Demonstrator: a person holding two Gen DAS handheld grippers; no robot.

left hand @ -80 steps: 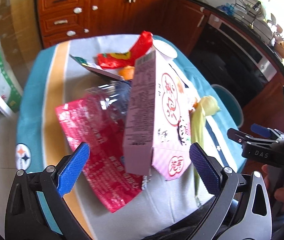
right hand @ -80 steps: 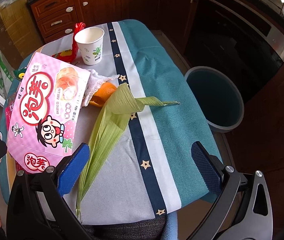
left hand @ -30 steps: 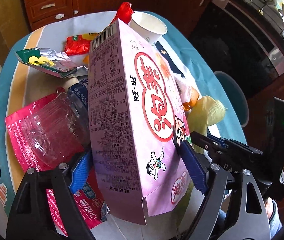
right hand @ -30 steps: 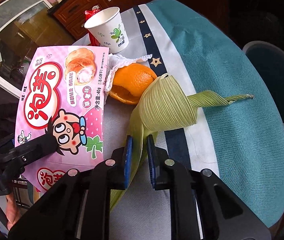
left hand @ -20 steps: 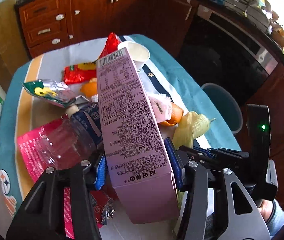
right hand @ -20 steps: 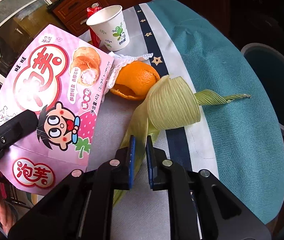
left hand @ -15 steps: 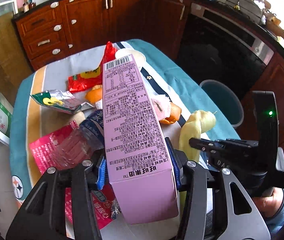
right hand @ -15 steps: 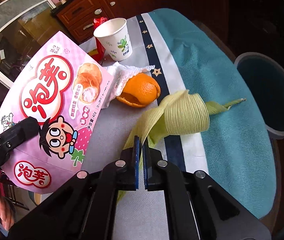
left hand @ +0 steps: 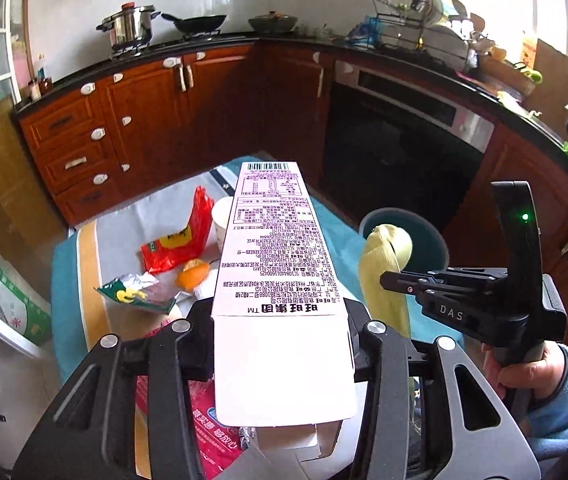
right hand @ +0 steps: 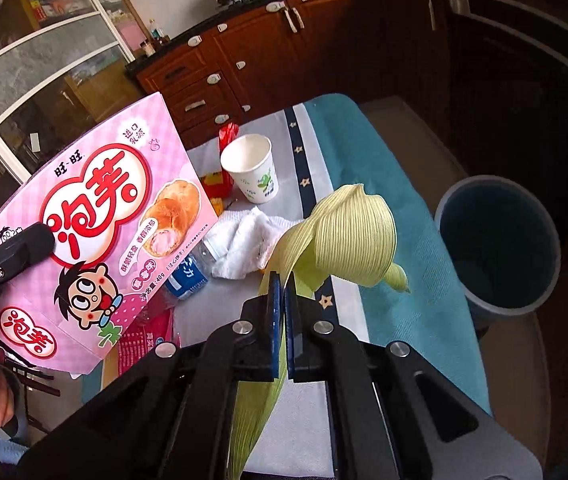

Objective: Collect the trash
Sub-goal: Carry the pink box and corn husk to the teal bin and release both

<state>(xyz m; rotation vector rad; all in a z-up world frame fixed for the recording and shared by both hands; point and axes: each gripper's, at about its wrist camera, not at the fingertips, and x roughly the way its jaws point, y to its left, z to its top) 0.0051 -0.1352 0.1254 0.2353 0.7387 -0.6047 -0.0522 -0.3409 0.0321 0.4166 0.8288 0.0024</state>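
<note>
Your left claw (left hand: 280, 344) is closing on the pink snack box (left hand: 276, 240), held clear of the tabletop (right hand: 383, 200); your right claw (right hand: 284, 300) pinches the corn husk (right hand: 347, 236), also lifted. Neither is in the bin (right hand: 499, 240) at right (it looks empty). The paper cup (right hand: 252, 174), orange peel (left hand: 192, 276) and wrappers remain.

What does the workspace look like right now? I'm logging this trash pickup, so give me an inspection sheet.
Surface: table with striped cloth.
Job's things: pink box and corn husk, both lifted; bin on the floor beside the table.
Clutter: paper cup, white napkin, orange peel, red wrapper, green wrapper, bottle.
Grippers: left hand-held gripper closing on the box; right hand-held gripper shut on the husk.
Cables: nothing seen.
Surroundings: wooden cabinets, oven.
</note>
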